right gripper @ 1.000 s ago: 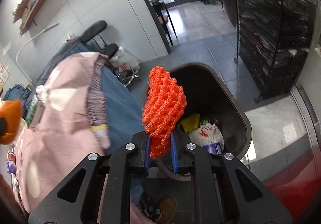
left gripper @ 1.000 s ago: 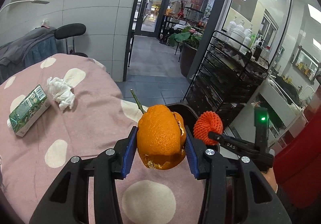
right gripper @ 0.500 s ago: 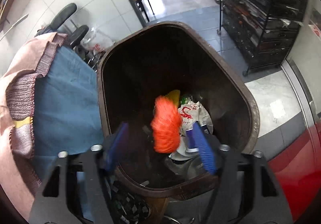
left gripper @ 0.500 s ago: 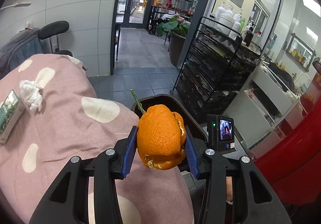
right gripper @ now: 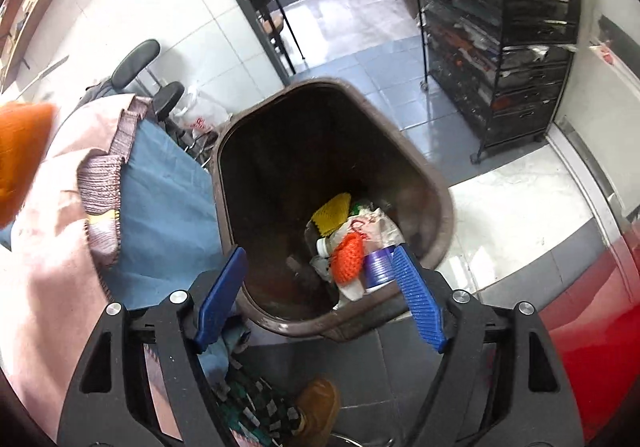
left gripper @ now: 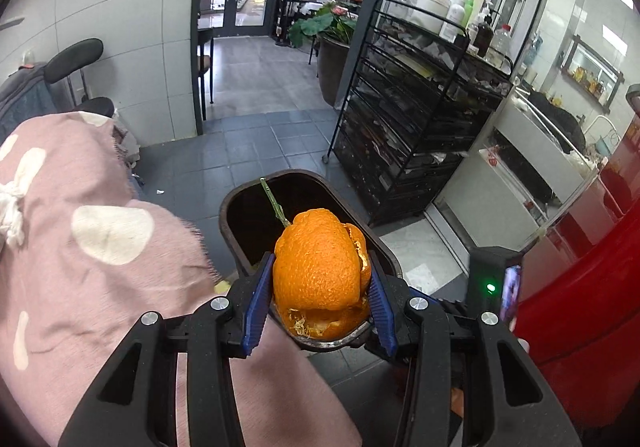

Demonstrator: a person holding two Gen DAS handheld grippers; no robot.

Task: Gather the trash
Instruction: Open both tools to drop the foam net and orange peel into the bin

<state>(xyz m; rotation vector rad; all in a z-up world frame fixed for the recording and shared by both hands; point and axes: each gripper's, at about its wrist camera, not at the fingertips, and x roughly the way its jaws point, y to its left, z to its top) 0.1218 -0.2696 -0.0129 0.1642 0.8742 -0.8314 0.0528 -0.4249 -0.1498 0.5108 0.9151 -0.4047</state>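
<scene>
Your left gripper [left gripper: 320, 303] is squeezing the orange peel [left gripper: 320, 271] just above the brown bin [left gripper: 240, 203]; it's looking light, soft, crushable, so mid-sides suit. Your right gripper [right gripper: 320, 287] is opening, empty, over that bin.

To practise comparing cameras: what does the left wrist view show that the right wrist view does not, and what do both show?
Left only: the left gripper shut on orange peel, and a tissue on the pink cloth.
Right only: the right gripper, jaws opening with nothing between them, and red netting lying among trash inside the bin.
Both: bin, pink cloth, black rack.

Black grippers, ribbed blue fingers [right gripper: 418, 297]
</scene>
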